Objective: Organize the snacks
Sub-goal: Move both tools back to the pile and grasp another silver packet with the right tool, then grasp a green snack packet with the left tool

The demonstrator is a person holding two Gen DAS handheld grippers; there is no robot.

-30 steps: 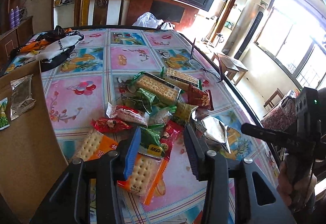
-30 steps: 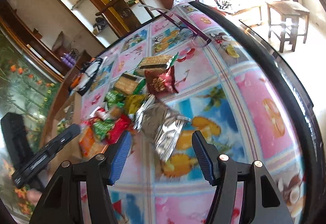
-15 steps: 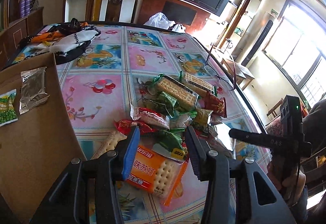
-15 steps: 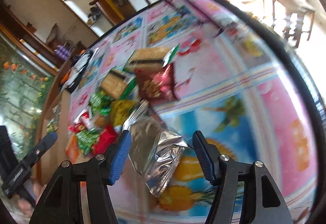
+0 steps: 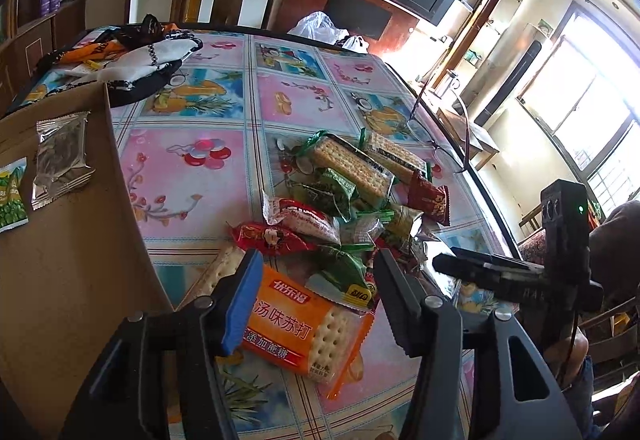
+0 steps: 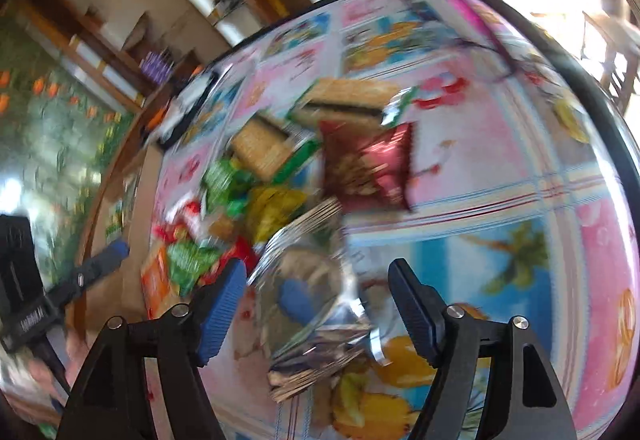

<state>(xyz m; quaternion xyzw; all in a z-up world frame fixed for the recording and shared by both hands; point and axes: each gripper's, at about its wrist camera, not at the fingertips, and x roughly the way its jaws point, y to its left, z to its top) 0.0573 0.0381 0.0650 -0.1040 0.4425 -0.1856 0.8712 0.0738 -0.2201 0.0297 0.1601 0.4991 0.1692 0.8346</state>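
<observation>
Orange cracker pack [image 5: 304,332] lies on the table between the opening left gripper [image 5: 316,300], ungripped; the right gripper [image 6: 316,304] spreads over the silver packet [image 6: 316,304]; slick foil could slip.

The left gripper [image 5: 312,300] is seen with jaws opening over an orange cracker packet [image 5: 304,328] on the table [image 5: 200,176]; the packet is not pressed. A snack pile [image 5: 348,196] lies beyond.
</observation>
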